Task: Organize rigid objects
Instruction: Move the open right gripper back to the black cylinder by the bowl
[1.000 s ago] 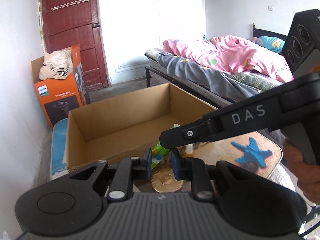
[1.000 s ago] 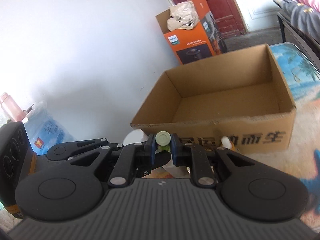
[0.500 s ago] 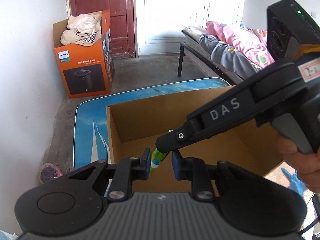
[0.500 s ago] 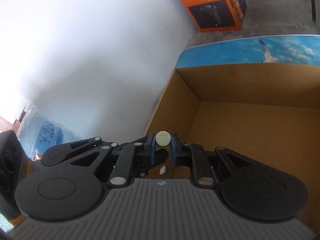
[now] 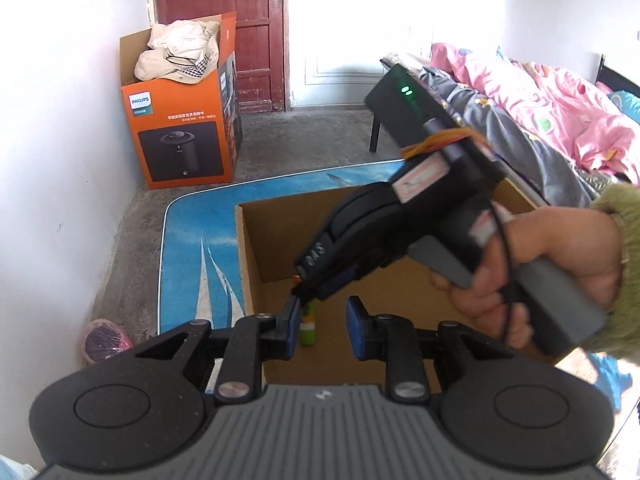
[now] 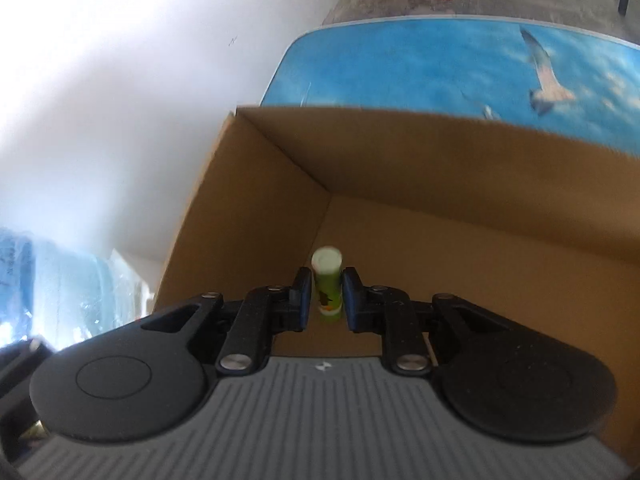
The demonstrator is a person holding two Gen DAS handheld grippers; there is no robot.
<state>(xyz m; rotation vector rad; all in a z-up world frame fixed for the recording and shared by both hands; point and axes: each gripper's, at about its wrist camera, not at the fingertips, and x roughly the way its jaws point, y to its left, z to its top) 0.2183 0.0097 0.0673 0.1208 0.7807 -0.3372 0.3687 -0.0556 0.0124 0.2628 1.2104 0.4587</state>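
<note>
Parting around the green tube (image 6: 328, 284), the right gripper (image 6: 326, 280) has just been opening. Its blue-padded fingers (image 6: 304, 296) stand on either side of the tube at the lower middle of the right wrist view, with thin dark gaps showing, so they do not seem to press on it. The tube is blurred, its pale cap pointing up the frame, and it sits over the inner corner of the open cardboard box (image 6: 440, 152).

In the left wrist view the tube shows below the right gripper's tips, low inside the box. Whether it touches the box floor cannot be told.

The left gripper (image 5: 325, 320) sits at the bottom centre of its own view, over the box's near edge. Its fingers (image 5: 292, 326) are a little apart with nothing pinched between them.

At the right of that view, a hand (image 5: 540, 264) in a fuzzy green sleeve (image 5: 624, 220) grips the right gripper's handle.

The box rests on a blue mat (image 6: 440, 60) printed with a gull. Beyond it, at upper left, an orange carton (image 5: 180, 140) full of pale clothing stands before a red door (image 5: 224, 20). A bed with a pink quilt (image 5: 540, 92) fills the upper right.
</note>
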